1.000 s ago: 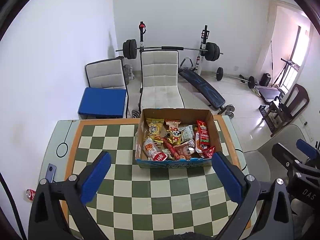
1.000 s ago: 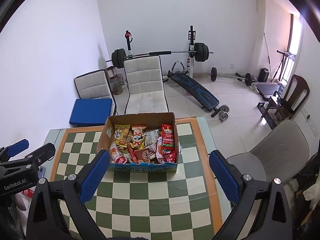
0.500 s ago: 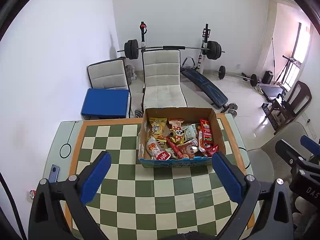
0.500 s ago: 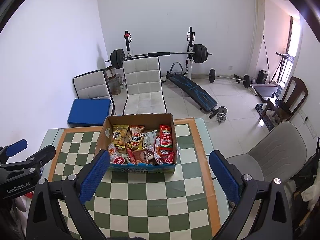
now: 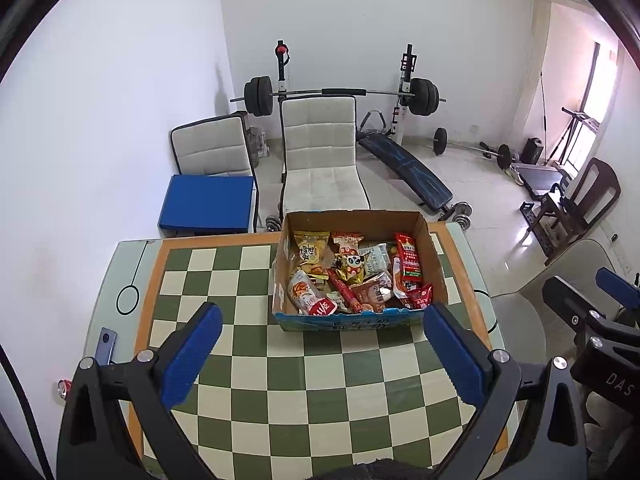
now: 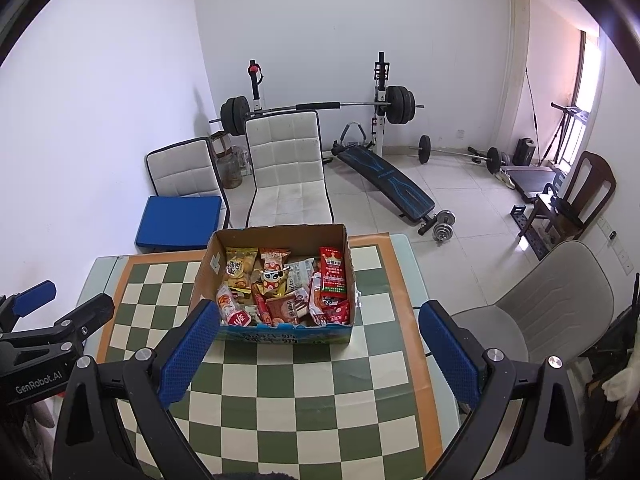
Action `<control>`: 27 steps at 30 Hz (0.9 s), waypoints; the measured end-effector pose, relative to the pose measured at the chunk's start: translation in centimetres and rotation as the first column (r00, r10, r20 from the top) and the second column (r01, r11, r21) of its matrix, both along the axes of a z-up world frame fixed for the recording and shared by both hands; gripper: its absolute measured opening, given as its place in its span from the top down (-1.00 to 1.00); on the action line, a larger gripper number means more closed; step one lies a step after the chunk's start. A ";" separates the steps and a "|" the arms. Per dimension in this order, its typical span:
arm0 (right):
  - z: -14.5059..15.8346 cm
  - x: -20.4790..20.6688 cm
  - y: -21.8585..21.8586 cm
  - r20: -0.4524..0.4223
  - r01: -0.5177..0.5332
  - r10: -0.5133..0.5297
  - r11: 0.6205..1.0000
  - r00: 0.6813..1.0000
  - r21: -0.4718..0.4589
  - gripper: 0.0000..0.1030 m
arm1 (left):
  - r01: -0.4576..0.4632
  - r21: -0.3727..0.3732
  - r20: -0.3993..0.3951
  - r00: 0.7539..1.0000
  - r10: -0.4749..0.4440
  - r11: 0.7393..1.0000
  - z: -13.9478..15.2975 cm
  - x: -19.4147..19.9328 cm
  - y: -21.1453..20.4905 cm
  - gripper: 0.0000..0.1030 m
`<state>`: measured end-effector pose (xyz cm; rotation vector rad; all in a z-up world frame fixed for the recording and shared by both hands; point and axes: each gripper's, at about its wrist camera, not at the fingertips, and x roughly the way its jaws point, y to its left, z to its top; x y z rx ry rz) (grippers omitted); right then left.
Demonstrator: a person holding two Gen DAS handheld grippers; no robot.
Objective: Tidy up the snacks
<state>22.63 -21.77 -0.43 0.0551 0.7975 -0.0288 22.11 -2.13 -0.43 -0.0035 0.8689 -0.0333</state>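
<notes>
Both my grippers, left gripper (image 5: pixel 320 354) and right gripper (image 6: pixel 314 352), hover empty with fingers spread; snacks (image 5: pixel 352 276) seemingly all inside the box (image 5: pixel 348 322); stage ambiguous.

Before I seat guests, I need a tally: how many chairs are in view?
4. Two white padded chairs stand beyond the table: one behind the snack box, one left of it. A grey chair sits right of the table, a dark wooden chair near the window.
</notes>
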 end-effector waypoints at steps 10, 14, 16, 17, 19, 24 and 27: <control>-0.4 0.0 -0.1 0.002 0.007 -0.007 1.000 1.000 0.004 -0.97 | 0.006 0.001 0.002 1.000 -0.006 1.000 0.0 -0.1 -0.4 -1.00; -0.4 -0.1 -0.2 0.002 0.010 -0.010 1.000 1.000 0.006 -0.98 | 0.009 -0.001 -0.001 1.000 -0.009 1.000 0.1 -0.1 -0.4 -1.00; -0.4 -0.1 -0.3 0.002 0.011 -0.011 1.000 1.000 0.006 -0.98 | 0.012 0.001 0.000 1.000 -0.012 1.000 0.2 -0.2 -0.5 -1.00; -0.4 -0.2 -0.3 0.002 0.010 -0.010 1.000 1.000 0.006 -0.98 | 0.010 -0.001 -0.001 1.000 -0.010 1.000 0.2 -0.2 -0.4 -1.00; -0.3 -0.1 -0.3 0.002 0.010 -0.010 1.000 1.000 0.004 -0.98 | 0.010 -0.002 -0.002 1.000 -0.010 1.000 0.2 -0.2 -0.5 -1.00; -0.4 -0.1 -0.3 0.003 0.008 -0.008 1.000 1.000 0.006 -0.98 | 0.012 -0.001 -0.001 1.000 -0.012 1.000 0.2 -0.2 -0.5 -1.00; -0.4 -0.2 -0.4 0.000 0.007 -0.007 1.000 1.000 0.009 -0.98 | 0.013 -0.002 -0.005 1.000 -0.013 1.000 0.2 -0.3 -0.7 -1.00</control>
